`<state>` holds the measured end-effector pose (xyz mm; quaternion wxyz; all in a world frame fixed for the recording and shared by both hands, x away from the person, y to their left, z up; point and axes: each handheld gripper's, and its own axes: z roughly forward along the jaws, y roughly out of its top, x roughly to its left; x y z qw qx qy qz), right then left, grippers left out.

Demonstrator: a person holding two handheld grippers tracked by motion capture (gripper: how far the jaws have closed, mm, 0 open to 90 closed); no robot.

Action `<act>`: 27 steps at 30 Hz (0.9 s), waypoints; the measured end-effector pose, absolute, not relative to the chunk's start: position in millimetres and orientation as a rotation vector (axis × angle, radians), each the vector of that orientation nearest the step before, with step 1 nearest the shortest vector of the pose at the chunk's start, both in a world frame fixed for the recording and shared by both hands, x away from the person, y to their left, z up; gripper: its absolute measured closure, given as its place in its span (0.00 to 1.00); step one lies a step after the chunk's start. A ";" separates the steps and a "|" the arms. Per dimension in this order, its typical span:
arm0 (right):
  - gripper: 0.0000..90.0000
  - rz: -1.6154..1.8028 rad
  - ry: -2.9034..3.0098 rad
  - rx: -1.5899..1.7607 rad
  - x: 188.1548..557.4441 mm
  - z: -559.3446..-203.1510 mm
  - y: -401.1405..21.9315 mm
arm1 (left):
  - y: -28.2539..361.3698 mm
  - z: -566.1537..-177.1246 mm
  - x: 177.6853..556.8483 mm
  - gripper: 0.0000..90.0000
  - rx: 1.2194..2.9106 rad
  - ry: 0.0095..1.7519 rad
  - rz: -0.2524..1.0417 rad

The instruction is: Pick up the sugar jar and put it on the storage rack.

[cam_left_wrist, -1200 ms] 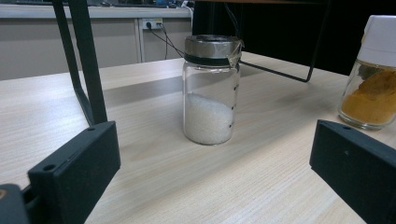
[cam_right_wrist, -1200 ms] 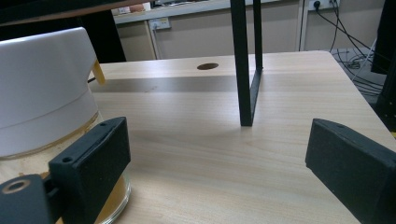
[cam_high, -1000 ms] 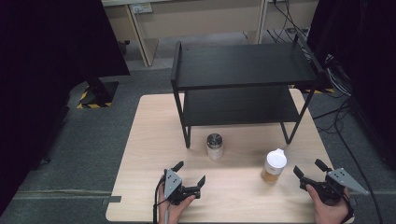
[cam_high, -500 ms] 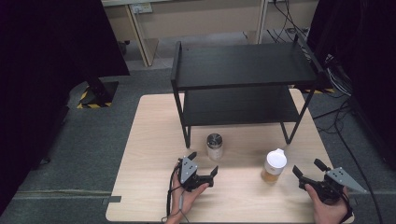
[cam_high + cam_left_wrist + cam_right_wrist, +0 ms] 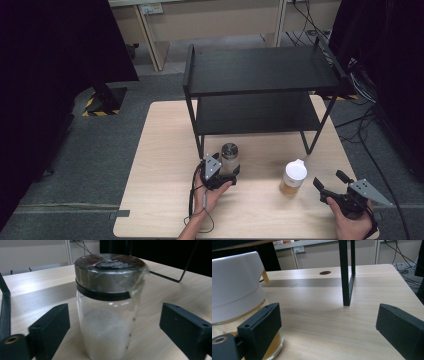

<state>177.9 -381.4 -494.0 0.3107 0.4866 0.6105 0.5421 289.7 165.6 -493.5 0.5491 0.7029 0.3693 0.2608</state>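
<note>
From the high view, your left gripper (image 5: 226, 172) sits at the glass jar (image 5: 229, 156) on the wooden table (image 5: 160, 165), just in front of the black shelf rack (image 5: 260, 90); its jaws reach to either side of the jar's lower part; your left hand (image 5: 210, 192) comes in from the bottom edge beneath it. Your right gripper (image 5: 331, 182) rests near the table's right front corner with its jaws spread; the white-lidded jar (image 5: 293, 177) stands just beside it toward the middle, apart from the jaws.

In the left gripper view, the glass jar (image 5: 108, 312) stands upright between your two black jaws, with a metal lid under clear film and white grains in its lower half; the jaws have just been closing, yet a strip of table shows between each pad and the glass, so they are not gripping; the jar rests on the table.

In the right gripper view, your jaws stand wide apart with bare table between them; the white-lidded jar (image 5: 237, 290), holding an amber filling, stands by the left jaw, outside the gap; whether it touches that jaw you cannot tell; a leg of the rack (image 5: 347, 277) rises farther off.
</note>
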 end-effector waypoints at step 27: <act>0.07 1.448 1.610 1.286 178.3 -495.0 -384.0 | 162.1 -492.3 288.4 0.34 1.640 0.886 0.650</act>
